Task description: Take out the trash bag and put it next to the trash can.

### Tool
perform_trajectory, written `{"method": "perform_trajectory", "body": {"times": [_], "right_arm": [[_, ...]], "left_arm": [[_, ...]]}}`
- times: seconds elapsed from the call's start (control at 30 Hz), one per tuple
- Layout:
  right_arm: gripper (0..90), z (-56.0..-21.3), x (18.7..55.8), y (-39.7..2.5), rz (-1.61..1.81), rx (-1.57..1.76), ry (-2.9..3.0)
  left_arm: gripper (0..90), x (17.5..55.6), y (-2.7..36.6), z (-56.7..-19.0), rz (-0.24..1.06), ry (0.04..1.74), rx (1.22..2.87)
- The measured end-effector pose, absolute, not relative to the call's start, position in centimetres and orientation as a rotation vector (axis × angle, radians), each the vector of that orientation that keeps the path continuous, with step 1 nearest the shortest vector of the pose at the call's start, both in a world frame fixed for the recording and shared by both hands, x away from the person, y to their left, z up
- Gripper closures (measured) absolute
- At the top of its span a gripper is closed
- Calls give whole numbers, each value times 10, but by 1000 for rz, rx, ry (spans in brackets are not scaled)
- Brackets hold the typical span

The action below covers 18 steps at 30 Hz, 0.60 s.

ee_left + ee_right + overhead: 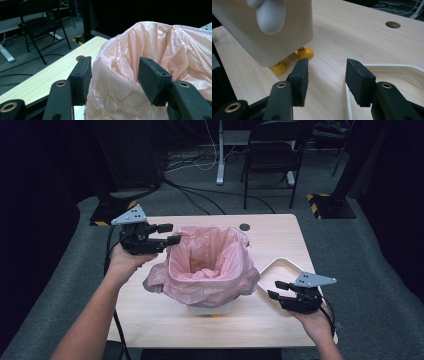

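Observation:
A cream bin (210, 309) on yellow feet (305, 52) stands mid-table, lined with a pink plastic bag (210, 265) whose edge is folded out over the rim. My left gripper (172, 233) is open at the bag's left rim. In the left gripper view the pink bag (140, 45) bulges in the gap of the left gripper (115, 76). My right gripper (274, 289) is open and empty, low over the left edge of a white tray (282, 267). In the right gripper view the right gripper (327, 75) points at the bin (262, 42), with the tray (387, 67) at the right.
The light wooden table (150, 320) has a cable hole (244, 227) behind the bin. Beyond the far edge are a black folding chair (272, 150), floor cables and stand bases with yellow-black tape (320, 202). Bare tabletop lies in front of the bin.

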State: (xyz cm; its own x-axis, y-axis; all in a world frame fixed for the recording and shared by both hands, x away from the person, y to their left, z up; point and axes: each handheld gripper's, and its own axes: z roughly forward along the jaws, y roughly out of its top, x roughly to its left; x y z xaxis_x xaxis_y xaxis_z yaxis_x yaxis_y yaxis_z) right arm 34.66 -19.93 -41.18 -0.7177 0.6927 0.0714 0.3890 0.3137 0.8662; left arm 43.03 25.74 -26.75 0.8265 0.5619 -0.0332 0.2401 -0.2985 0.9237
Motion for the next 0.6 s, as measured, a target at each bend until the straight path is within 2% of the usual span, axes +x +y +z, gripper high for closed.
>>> {"method": "perform_trajectory", "body": {"times": [0.33, 0.53, 0.57, 0.6], "right_arm": [[522, -409, 347, -200, 1365, 968, 2264], [524, -408, 346, -200, 1367, 968, 2258], [524, -408, 346, -200, 1367, 968, 2258], [524, -407, 346, -200, 1365, 961, 2258]], "left_arm": [[506, 445, 244, -273, 340, 612, 1925], [633, 451, 238, -277, 336, 618, 1940], [633, 452, 237, -277, 341, 615, 1941], [677, 451, 236, -276, 351, 615, 1944]]}}
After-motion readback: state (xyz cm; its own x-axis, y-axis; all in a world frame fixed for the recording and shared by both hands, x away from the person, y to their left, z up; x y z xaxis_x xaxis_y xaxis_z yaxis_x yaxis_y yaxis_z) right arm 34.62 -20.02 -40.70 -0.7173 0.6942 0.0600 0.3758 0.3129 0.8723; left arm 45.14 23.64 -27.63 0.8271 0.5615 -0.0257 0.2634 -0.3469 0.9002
